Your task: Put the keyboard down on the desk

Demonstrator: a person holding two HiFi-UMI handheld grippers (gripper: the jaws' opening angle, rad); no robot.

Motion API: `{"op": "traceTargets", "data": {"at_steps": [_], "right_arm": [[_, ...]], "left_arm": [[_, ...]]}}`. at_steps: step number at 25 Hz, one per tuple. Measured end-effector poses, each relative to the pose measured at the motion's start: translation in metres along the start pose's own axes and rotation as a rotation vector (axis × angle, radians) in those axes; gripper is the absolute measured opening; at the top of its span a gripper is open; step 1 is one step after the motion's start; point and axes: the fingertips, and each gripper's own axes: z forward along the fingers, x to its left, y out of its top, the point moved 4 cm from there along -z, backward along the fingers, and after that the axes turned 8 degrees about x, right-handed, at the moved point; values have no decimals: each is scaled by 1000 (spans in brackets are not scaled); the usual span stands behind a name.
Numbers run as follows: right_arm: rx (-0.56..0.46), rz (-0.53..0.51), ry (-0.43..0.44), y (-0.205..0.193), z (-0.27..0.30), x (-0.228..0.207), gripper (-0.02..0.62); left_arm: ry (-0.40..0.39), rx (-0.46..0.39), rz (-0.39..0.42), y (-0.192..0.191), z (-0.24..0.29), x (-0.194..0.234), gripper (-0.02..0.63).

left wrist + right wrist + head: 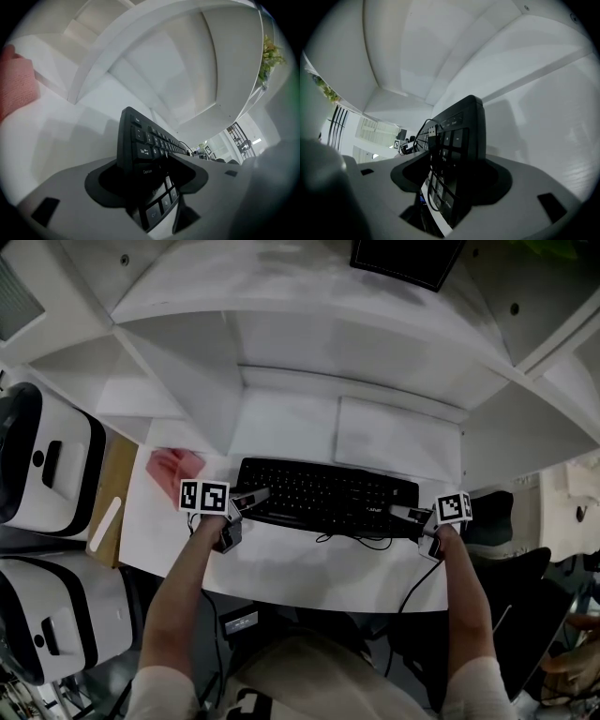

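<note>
Two grippers hold the black keyboard [323, 495] by its ends over the white worktop [309, 570]: left gripper [253, 495] at its 9 o'clock, right gripper [411, 514] at 3. Pink cloth [176, 463] lies at approx. 10. Left gripper view: jaws clamped on Tab/Caps end. Right gripper view: jaws clamped on opposite end, w/ cable [423, 131] alongside.

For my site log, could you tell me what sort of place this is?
Probably an office workstation: a white desk boxed in by white partition walls, a black keyboard with its cable, and seemingly a monitor behind.
</note>
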Motion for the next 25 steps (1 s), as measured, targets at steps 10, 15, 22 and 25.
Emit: {"op": "traceTargets", "data": {"at_steps": [10,15,22,25], "right_arm": [[-29,5,-62,-1,1,-1,288],[-43,-9,-80,-1,0,0,296],[-65,-67,-197,0,-6,-1,314],[-75,-104,-254,0,-7,-2,331]], "left_arm": [[55,3,14,2,1,1,285],[81,-1,33,3,1,1,295],[148,-3,87,3,3,-1,314],[171,-8,113,1,3,-1,318]]}}
